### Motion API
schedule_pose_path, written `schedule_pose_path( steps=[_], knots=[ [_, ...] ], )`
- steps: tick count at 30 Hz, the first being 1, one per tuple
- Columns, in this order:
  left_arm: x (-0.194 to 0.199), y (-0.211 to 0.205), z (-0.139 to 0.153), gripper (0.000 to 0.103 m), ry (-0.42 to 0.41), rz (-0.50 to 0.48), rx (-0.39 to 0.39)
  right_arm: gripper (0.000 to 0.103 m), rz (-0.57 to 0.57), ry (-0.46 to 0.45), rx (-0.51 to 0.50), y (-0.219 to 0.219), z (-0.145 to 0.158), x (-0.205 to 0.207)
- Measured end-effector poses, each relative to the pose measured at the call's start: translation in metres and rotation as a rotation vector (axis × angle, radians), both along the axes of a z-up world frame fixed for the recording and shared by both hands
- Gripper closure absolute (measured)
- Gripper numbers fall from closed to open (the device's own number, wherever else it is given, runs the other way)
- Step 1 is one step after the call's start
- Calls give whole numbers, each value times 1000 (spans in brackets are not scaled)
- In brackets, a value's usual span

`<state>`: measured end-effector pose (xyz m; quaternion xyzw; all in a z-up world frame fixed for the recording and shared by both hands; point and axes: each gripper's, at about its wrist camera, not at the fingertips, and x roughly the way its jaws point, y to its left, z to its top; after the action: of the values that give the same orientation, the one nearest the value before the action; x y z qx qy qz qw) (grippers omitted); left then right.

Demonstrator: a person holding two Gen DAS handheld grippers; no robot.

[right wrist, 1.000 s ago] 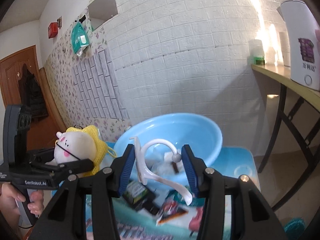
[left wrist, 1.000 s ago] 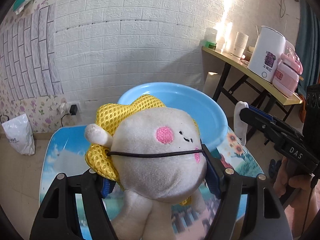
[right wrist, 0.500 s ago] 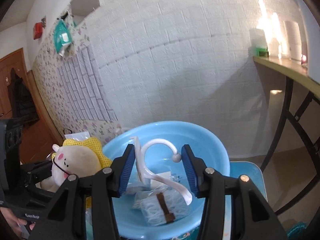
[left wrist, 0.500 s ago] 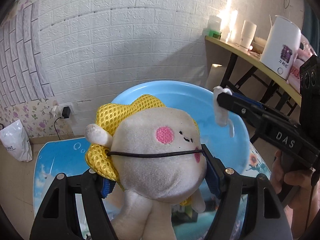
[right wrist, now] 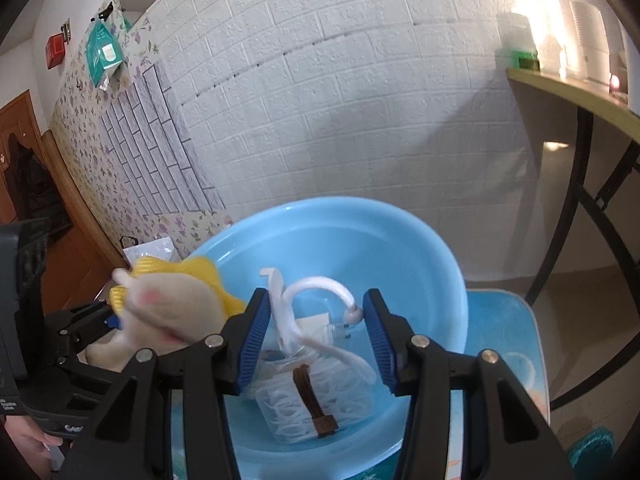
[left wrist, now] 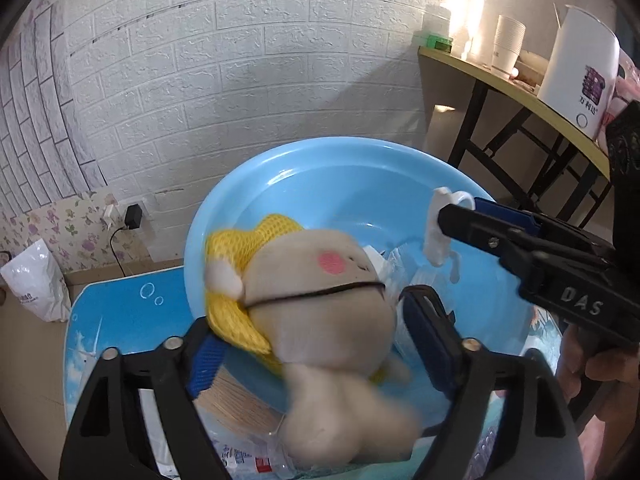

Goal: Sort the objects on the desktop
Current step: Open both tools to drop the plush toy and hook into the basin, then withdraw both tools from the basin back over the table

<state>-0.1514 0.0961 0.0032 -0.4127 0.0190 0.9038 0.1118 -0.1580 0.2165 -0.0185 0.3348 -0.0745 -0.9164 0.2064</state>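
While my left gripper (left wrist: 312, 344) is just widening its jaws, the blurred plush toy (left wrist: 320, 312) is hanging between them, head up, feet toward me, my right gripper (right wrist: 316, 336) is clamping the white hook (right wrist: 296, 316), standing upright, over the blue basin (right wrist: 440, 264).

A lived-in room of a home: white brick-pattern wall panels (left wrist: 248, 80) met floral wallpaper (right wrist: 80, 132) beside a wooden door (right wrist: 24, 152). A charger (left wrist: 133, 216) sat in a wall socket, a white plastic bag (left wrist: 34, 280) lay on the floor, and a folding side table (left wrist: 516, 92) carried a white kettle (left wrist: 576, 80) and paper cups (left wrist: 508, 46)
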Motion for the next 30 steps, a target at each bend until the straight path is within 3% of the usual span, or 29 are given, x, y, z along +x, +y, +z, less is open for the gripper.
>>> schedule_pose_path(
  steps=[8, 13, 23, 30],
  knots=[
    [12, -2, 6, 5, -31, 33, -12, 55, 24, -59, 1, -3, -7, -1],
    [20, -8, 9, 5, -47, 35, -48, 40, 48, -82, -8, -1, -2, 1],
    [44, -20, 24, 4, -34, 59, -48, 39, -6, -99, -1, 21, 3, 22],
    [75, -41, 17, 4, -50, 104, -64, 39, 1, -46, 42, 24, 20, 65]
  ],
)
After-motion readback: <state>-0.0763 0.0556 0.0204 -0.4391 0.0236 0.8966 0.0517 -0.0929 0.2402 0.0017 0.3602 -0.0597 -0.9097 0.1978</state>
